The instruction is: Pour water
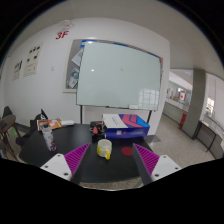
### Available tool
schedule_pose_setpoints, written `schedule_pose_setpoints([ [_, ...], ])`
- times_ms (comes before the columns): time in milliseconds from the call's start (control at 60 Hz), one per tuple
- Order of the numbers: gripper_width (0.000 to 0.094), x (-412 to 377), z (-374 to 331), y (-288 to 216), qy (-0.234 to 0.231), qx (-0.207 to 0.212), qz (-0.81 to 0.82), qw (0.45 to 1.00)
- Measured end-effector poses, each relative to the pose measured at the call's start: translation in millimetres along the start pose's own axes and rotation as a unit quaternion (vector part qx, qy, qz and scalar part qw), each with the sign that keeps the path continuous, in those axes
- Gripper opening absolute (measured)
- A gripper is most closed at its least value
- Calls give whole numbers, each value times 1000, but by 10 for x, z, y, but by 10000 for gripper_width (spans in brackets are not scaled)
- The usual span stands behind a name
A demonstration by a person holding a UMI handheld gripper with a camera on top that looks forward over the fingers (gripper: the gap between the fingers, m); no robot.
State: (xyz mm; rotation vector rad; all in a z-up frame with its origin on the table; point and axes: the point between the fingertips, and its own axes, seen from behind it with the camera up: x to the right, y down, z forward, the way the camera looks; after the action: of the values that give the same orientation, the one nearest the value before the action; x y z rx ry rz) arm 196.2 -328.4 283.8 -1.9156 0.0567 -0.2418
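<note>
A small white cup with a yellow side [104,148] stands on the dark table [60,150], just ahead of and between my fingers. A small red round thing [125,153] lies on the table to its right. My gripper [110,162] is open and empty, with the left pad [76,157] and right pad [147,159] wide apart, low over the table's near edge. No water vessel can be made out for certain.
A stack of white, blue and pink boxes [126,123] sits at the table's far right. Bottles and small items [45,128] stand at the far left. A large whiteboard [118,75] hangs on the wall behind. A chair [10,125] stands left.
</note>
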Motion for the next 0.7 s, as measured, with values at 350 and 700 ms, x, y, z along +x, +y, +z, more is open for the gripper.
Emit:
schedule_pose_setpoints([
  [350,840,-822,244,1154,-48,-68,-19,996],
  [700,841,-3041,949,1475,-140,-64,11,988],
])
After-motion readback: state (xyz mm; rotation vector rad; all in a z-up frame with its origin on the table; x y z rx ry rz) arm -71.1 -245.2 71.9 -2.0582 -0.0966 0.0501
